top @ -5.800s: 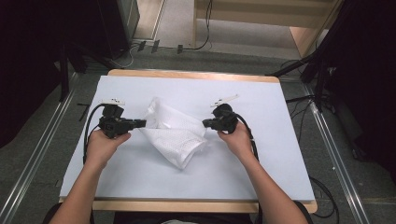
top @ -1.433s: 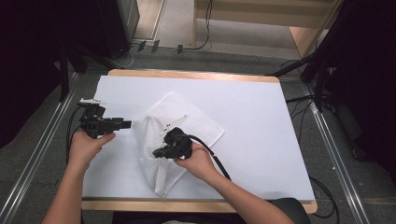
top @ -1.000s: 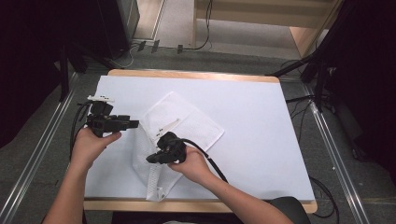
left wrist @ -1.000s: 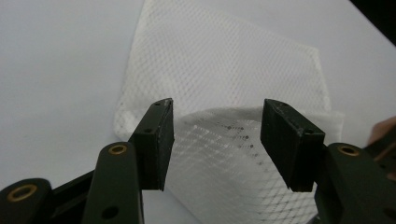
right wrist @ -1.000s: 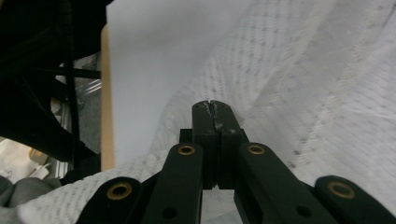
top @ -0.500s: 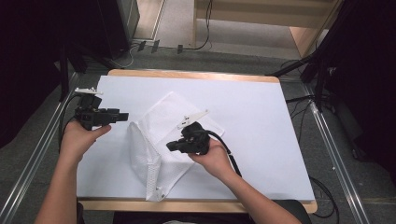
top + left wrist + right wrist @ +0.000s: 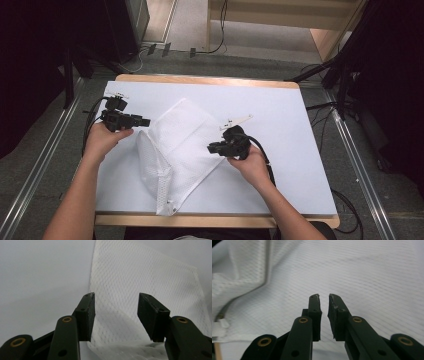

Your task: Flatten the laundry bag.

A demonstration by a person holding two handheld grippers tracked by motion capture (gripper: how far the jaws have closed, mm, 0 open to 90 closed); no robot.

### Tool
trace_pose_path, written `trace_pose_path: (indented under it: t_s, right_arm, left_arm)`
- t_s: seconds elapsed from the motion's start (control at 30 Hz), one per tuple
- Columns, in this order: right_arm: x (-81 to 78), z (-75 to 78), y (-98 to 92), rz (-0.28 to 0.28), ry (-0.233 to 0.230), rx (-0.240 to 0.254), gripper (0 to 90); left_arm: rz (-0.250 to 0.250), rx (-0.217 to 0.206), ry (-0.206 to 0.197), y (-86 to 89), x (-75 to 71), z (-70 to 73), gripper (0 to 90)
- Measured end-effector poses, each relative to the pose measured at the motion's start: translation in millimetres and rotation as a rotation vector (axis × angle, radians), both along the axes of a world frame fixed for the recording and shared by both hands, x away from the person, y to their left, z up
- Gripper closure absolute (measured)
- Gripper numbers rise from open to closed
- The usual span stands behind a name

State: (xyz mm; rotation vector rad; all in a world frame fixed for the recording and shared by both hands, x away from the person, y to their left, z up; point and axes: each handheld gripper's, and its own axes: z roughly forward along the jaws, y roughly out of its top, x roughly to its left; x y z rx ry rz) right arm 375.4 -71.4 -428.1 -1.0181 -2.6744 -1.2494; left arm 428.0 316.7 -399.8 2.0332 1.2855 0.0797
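White mesh laundry bag [image 7: 175, 150] lies folded roughly in half mid-table, still rumpled at its left edge. Right gripper [image 7: 214, 148] has just been opening, nothing pinched; left gripper [image 7: 145, 121] gapes empty at that edge, next fold pending.

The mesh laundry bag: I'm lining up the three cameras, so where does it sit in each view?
High view: mesh laundry bag lies mid-table between both grippers.
Left gripper view: fills upper right, beyond the open jaws.
Right gripper view: spreads across the frame behind the jaws.
Shared landmark: the white table.
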Motion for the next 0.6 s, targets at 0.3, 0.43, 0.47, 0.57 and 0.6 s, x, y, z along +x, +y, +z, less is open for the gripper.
trace_pose_path:
  t_s: [0.3, 0.43, 0.47, 0.57, 0.6]
  right_arm:
    - [18.0, -15.7, -33.1, -0.127, -0.005, -0.046, 73.0]
    - [27.3, -21.4, -46.3, -0.182, 0.006, -0.055, 70.9]
    - [29.1, -22.2, -49.1, -0.196, 0.011, -0.061, 69.9]
    - [33.8, -24.4, -56.0, -0.227, 0.012, -0.069, 68.2]
    - [35.2, -25.5, -57.9, -0.237, 0.009, -0.075, 67.1]
  left_arm:
    - [-0.02, 0.004, 0.029, -3.5, 9.3, -16.8, 50.7]
    - [-0.024, 0.013, 0.028, -4.5, 9.4, -22.2, 51.6]
    - [-0.023, 0.012, 0.029, -4.6, 9.5, -24.0, 51.5]
    - [-0.026, 0.039, 0.037, -5.6, 11.1, -31.3, 50.2]
    - [-0.028, 0.054, 0.033, -6.5, 11.4, -33.5, 49.5]
